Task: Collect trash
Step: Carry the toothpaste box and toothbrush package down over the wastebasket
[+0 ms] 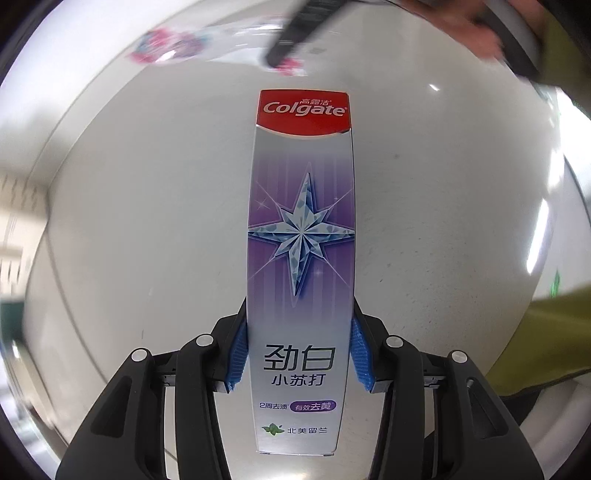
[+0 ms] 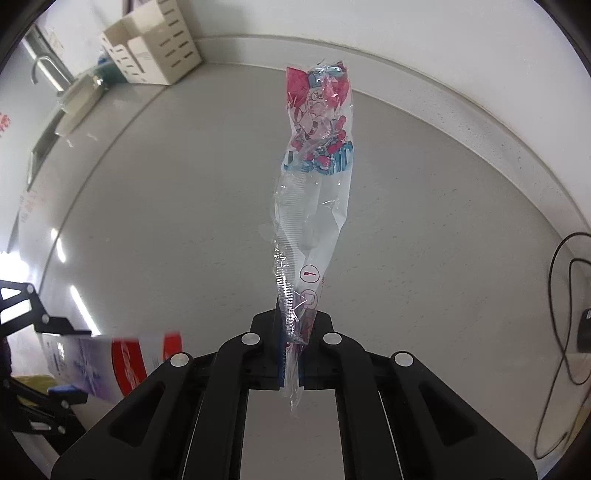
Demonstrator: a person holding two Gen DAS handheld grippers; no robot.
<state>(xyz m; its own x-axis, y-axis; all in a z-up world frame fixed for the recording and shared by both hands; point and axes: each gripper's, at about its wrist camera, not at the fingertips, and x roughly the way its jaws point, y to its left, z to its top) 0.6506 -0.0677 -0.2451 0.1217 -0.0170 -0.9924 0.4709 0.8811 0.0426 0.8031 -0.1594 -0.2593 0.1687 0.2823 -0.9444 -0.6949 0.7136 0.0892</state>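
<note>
My left gripper [image 1: 298,354] is shut on a silver and purple Colgate toothpaste box [image 1: 301,229], held lengthwise above the grey counter. Its blue pads [image 1: 238,350] press both long sides. My right gripper [image 2: 291,332] is shut on a clear plastic wrapper [image 2: 314,177] with red and blue print, which sticks up and forward from the jaws. In the left wrist view the wrapper [image 1: 173,48] and a right gripper finger [image 1: 295,33] show blurred at the top. In the right wrist view the toothpaste box [image 2: 107,365] and left gripper [image 2: 33,314] show at lower left.
A grey counter [image 2: 166,221] runs to a white wall. A beige slotted holder [image 2: 155,48] and a sink with a faucet [image 2: 48,70] stand at the far left. A black cable [image 2: 565,295] hangs at the right edge. A sleeve in olive green [image 1: 546,332] shows at right.
</note>
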